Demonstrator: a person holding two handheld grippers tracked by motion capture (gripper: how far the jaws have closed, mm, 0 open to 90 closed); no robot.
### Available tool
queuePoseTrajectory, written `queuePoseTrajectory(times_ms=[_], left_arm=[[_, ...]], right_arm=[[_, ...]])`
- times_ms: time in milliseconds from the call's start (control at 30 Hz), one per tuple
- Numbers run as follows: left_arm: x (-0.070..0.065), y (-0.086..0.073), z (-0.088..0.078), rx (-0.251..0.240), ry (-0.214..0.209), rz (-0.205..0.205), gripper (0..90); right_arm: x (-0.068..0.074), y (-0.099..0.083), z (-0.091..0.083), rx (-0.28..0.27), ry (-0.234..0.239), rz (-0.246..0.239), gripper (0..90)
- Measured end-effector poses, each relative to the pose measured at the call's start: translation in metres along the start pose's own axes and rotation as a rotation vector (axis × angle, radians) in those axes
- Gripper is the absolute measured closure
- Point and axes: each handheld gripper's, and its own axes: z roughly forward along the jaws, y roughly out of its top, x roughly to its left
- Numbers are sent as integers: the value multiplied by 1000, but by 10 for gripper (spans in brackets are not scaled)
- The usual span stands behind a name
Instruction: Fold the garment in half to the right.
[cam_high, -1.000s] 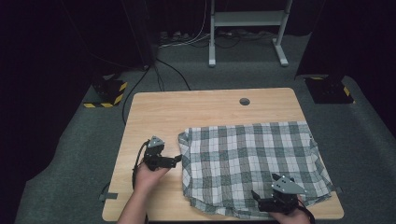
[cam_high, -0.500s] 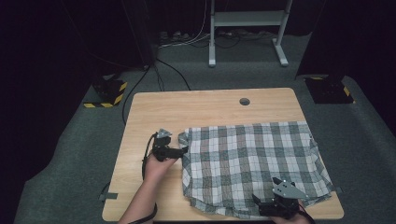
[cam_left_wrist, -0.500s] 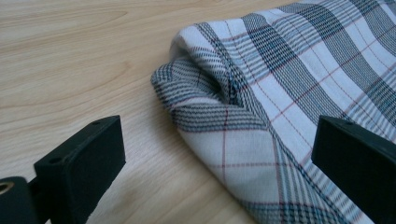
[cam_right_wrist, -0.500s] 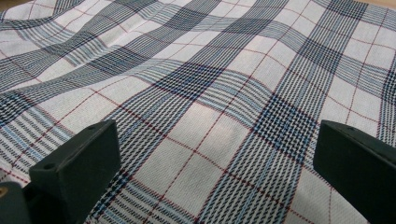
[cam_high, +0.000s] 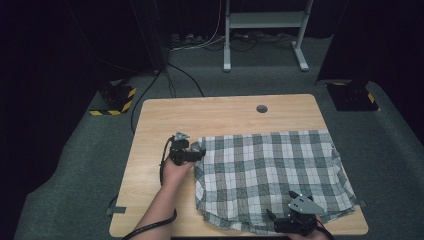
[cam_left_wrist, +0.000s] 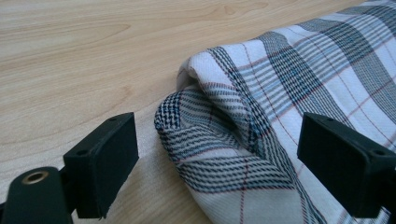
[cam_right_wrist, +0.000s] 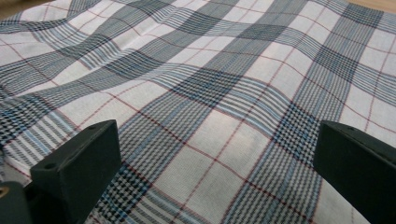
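1 plaid cloth (cam_high: 270, 175), 1 table (cam_high: 210, 110), 2 hand-held grippers.

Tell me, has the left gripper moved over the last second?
Yes. The left gripper has slid right across the table to the checked cloth's corner, jaws just closing around it, not yet pressing.

No legible text, label, brand name or numeral is to be found on any surface in the three views. The only sign-like marking is the yellow-and-black hazard striping borne by the black floor base (cam_high: 116, 95) at the left of the wooden table (cam_high: 220, 112), with a similar stripe on the floor base (cam_high: 356, 96) at the right; no wording is carried by either. The plaid cloth (cam_high: 270, 175) is marked by a woven check pattern alone, and nothing is printed on it.
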Motion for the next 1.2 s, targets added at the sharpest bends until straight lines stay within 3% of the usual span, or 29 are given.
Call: queuePoseTrajectory(times_ms=[200,333,500,600,767,1033,1200], left_arm=[[3,0,7,9,0,-26,183],[4,-2,11,13,-3,-36,187],[0,-3,15,-4,-21,-7,253],[-4,-2,17,-3,-9,18,303],[1,-4,16,-28,-48,-51,446],[-8,-4,18,-14,-20,9,569],[-14,-4,19,-7,22,58,575]], right_arm=[[8,4,2,1,18,-9,11],[22,11,0,-7,48,-10,11],[43,17,3,-9,108,-26,9],[52,18,7,6,129,-49,9],[63,20,12,8,151,-55,10],[81,33,20,-9,182,-50,8],[97,41,27,12,182,-63,2]])
